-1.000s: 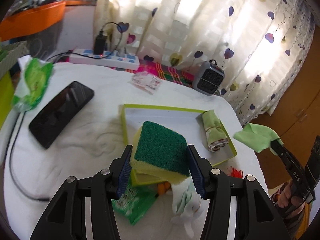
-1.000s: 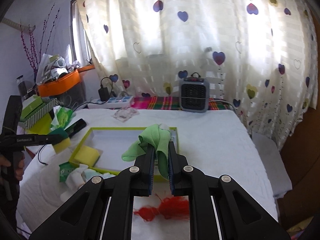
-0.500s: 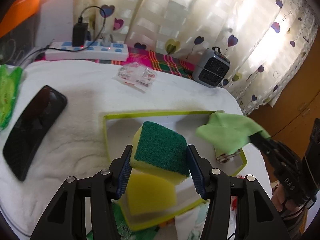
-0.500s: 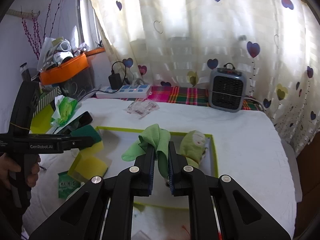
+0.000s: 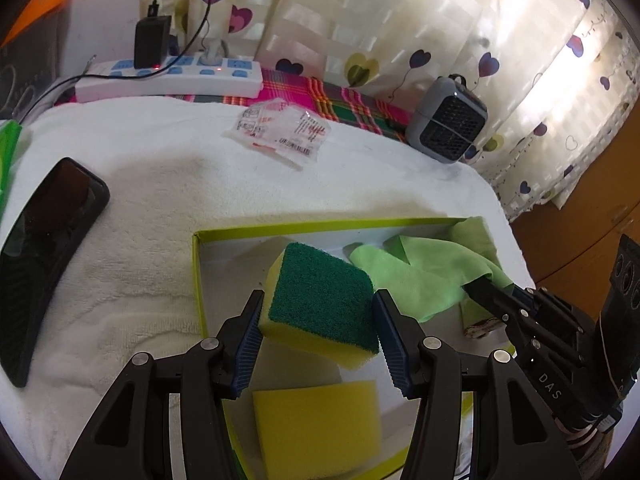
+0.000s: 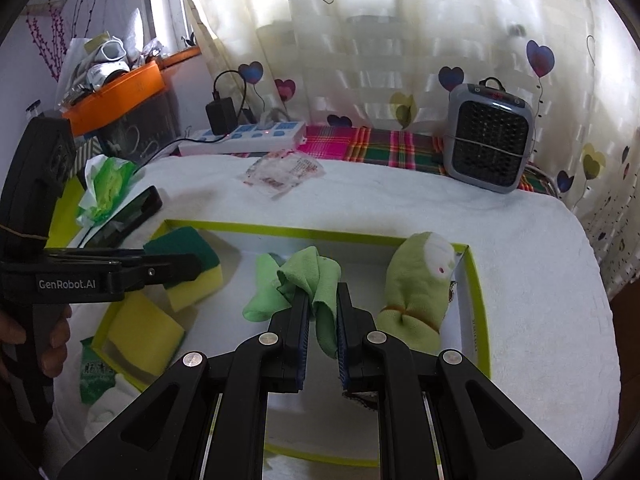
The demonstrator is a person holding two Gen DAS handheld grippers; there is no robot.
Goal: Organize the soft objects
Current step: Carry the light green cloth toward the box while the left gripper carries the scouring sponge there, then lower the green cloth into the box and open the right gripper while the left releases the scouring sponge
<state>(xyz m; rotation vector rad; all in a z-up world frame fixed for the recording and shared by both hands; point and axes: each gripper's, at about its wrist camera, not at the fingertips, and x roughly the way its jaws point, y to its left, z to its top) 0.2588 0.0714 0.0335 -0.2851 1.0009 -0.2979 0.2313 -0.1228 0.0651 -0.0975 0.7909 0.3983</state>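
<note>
My left gripper (image 5: 318, 302) is shut on a green-topped yellow sponge (image 5: 322, 300) and holds it over the left part of the green-rimmed tray (image 5: 320, 226). A plain yellow sponge (image 5: 316, 426) lies in the tray below it. My right gripper (image 6: 322, 300) is shut on a light green cloth (image 6: 308, 280), held over the tray's middle (image 6: 280, 232). The cloth also shows in the left wrist view (image 5: 420, 276). A green stuffed pouch (image 6: 418, 284) lies at the tray's right end. The sponge in my left gripper shows in the right wrist view (image 6: 188, 266).
A black phone (image 5: 44, 248) and a green tissue pack (image 6: 106, 186) lie left of the tray. A plastic wrapper (image 5: 280, 132), a power strip (image 5: 168, 80) and a small grey heater (image 6: 490, 138) stand behind it. A green packet (image 6: 94, 372) lies at the tray's near-left corner.
Both grippers have moved forward over the tray. The sponge now hangs above the tray's left part and the green cloth has come down over its middle.
</note>
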